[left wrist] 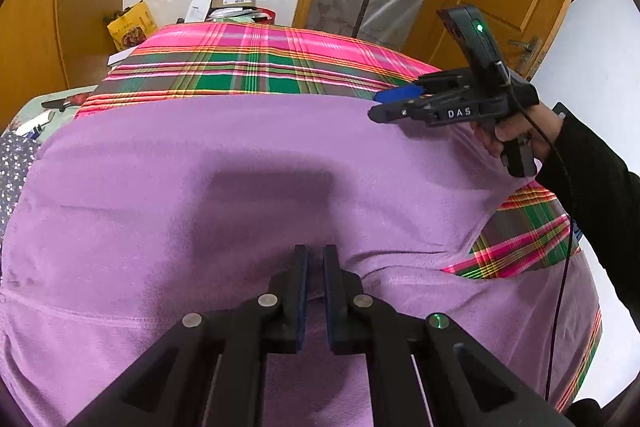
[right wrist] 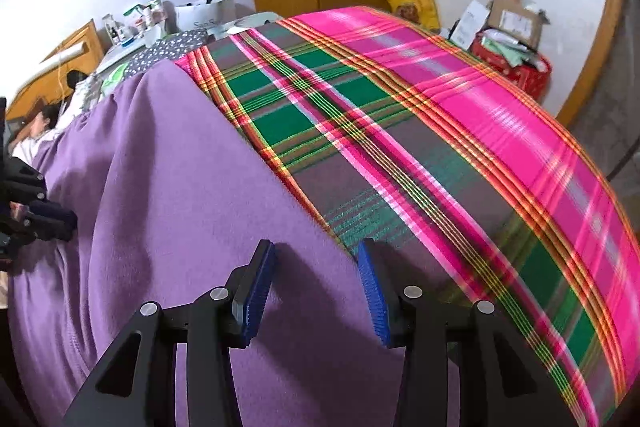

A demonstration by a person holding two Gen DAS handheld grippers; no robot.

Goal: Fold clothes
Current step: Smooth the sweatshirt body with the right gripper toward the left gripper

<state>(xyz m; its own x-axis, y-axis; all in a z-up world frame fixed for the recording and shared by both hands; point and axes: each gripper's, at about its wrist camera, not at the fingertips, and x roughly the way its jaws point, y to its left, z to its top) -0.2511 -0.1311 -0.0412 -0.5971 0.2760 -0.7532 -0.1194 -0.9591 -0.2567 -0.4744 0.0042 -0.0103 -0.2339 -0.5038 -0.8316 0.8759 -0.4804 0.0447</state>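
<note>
Two grippers over purple garment point(left wrist: 160, 187) on plaid sheet point(left wrist: 248, 67): left gripper point(left wrist: 315, 255) nearly pressed together, any pinched cloth indiscernible; right gripper point(right wrist: 316, 253) spread, garment edge beneath it blurred.

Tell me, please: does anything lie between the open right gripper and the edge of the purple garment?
Nothing visible does. The right gripper hangs open directly over the far edge of the purple garment, where it meets the plaid sheet. No other object lies on the cloth there.
</note>
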